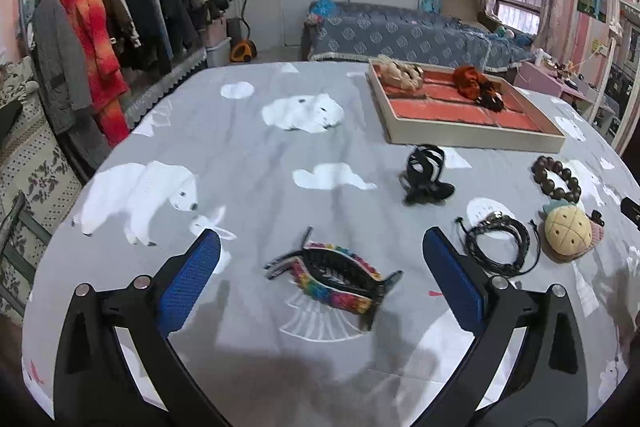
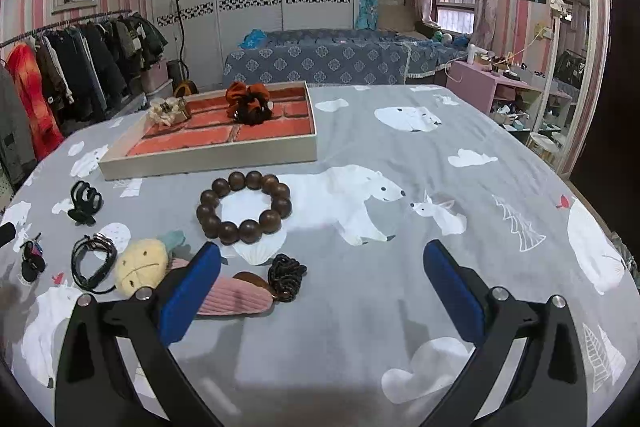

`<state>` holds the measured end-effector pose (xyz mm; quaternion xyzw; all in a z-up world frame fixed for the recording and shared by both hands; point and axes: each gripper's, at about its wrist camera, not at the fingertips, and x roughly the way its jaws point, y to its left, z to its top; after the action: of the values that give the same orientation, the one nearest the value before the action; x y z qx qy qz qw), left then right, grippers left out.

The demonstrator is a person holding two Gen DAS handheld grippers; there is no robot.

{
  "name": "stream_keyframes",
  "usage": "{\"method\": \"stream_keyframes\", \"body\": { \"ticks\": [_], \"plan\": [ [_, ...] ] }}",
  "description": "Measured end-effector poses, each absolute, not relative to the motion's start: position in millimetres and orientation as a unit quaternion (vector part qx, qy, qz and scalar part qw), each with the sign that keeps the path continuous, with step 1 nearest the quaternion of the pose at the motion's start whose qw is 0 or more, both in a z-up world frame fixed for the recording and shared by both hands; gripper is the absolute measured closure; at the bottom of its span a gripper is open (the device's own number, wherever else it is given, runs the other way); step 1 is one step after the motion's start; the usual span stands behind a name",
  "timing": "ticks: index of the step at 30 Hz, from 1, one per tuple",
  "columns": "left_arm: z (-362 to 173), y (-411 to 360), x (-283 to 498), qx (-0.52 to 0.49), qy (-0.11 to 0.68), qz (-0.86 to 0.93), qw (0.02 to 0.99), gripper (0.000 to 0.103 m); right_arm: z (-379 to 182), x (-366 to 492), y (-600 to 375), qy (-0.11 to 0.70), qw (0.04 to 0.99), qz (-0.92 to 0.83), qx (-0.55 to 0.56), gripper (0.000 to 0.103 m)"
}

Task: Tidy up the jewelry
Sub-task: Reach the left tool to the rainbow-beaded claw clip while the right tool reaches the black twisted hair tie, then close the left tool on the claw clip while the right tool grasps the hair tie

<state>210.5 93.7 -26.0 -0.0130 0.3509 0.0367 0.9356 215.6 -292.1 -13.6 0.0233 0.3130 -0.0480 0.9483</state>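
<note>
A white tray with a red lining (image 1: 472, 139) (image 2: 208, 157) holds a cream hair piece (image 1: 400, 75) (image 2: 168, 111) and an orange-black scrunchie (image 1: 476, 87) (image 2: 248, 103). On the bedspread lie a black claw clip (image 1: 426, 175) (image 2: 84, 203), a wooden bead bracelet (image 1: 556, 179) (image 2: 244, 207), a black cord bracelet (image 1: 500, 243) (image 2: 94, 263), a pineapple plush clip (image 1: 568, 231) (image 2: 142, 267) and a pink clip (image 2: 236, 299). My left gripper (image 1: 320, 267) is open, just above a rainbow-and-black hair clip (image 1: 336, 275). My right gripper (image 2: 320, 271) is open and empty.
A dark braided hair tie (image 2: 286, 277) lies beside the pink clip. A clothes rack (image 1: 120, 19) stands left of the bed. A blue-covered sofa (image 1: 400, 35) and a pink side table (image 2: 488, 79) stand behind it.
</note>
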Motion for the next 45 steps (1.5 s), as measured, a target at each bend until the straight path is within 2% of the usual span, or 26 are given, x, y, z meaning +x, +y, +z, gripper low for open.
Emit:
{"method": "stream_keyframes", "body": {
  "ticks": [5, 9, 24, 26, 28, 34, 40, 45],
  "plan": [
    [-36.1, 83.6, 214.2, -0.016, 0.368, 0.031, 0.929, 0.005, -24.6, 223.4, -288.0, 0.334, 0.941, -0.043, 0.013, 0.005],
    [-43.3, 79.3, 216.4, -0.008, 0.375, 0.033, 0.926, 0.005, -28.7, 229.7, -284.5, 0.35, 0.936, -0.037, 0.005, 0.022],
    [-63.7, 78.2, 234.1, -0.015, 0.416, 0.038, 0.909, 0.006, -46.9, 259.3, -274.2, 0.406, 0.914, -0.021, 0.001, 0.047],
    [-65.8, 77.5, 236.0, -0.017, 0.421, 0.037, 0.906, 0.008, -49.3, 261.4, -273.8, 0.413, 0.911, -0.022, 0.001, 0.051],
    [-66.8, 75.1, 236.5, -0.015, 0.424, 0.033, 0.905, 0.011, -51.6, 262.8, -273.0, 0.419, 0.908, -0.023, 0.0, 0.06],
    [-70.8, 73.7, 236.7, -0.011, 0.434, 0.03, 0.9, 0.019, -53.2, 262.7, -272.5, 0.424, 0.905, -0.019, -0.001, 0.073],
    [-70.4, 75.2, 236.0, -0.01, 0.434, 0.03, 0.9, 0.031, -52.9, 263.7, -274.9, 0.424, 0.906, -0.01, 0.006, 0.077],
    [-70.0, 78.0, 234.0, -0.014, 0.433, 0.022, 0.901, 0.032, -51.2, 265.3, -277.8, 0.422, 0.906, -0.006, 0.009, 0.078]
  ]
}}
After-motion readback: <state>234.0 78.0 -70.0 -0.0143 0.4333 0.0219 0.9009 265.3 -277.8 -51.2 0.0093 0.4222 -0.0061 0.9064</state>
